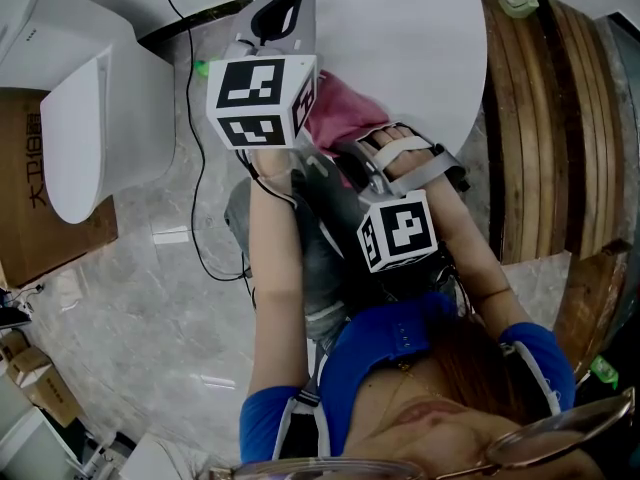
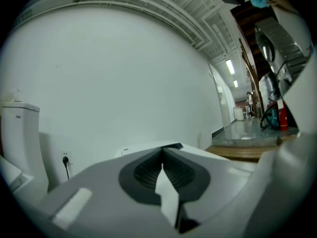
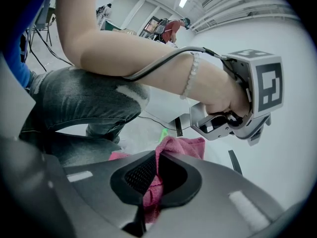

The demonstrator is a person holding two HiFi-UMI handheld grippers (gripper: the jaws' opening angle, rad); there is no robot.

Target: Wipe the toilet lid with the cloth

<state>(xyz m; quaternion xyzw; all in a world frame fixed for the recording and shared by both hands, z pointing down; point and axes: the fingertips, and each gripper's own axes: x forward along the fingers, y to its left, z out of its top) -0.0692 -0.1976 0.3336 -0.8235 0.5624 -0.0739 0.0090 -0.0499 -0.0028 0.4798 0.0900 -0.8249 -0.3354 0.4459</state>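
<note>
Two claws were up at the toilet lid (image 1: 400,48), and only one had work in it. The right claw (image 3: 157,168) was pinching the pink cloth (image 3: 181,147): one fold was caught between its pads and the rest bunched out past the tips, right at the near edge of the lid. The left claw (image 2: 162,155) was pressed together on nothing, pointing out over the lid toward the far wall.

That cloth looked soft, light and floppy. I'd say it would drag and bunch rather than slide flat, so a bite on a thick fold like this one seemed the right hold, with the loose part left free to wipe. The lid looked hard, smooth and probably slick.

From the head view the pinch was hidden under the right hand and its marker cube, while the right gripper view showed it plainly. The left gripper view gave the far wall and a wall socket (image 2: 65,158), and no cloth at all.
</note>
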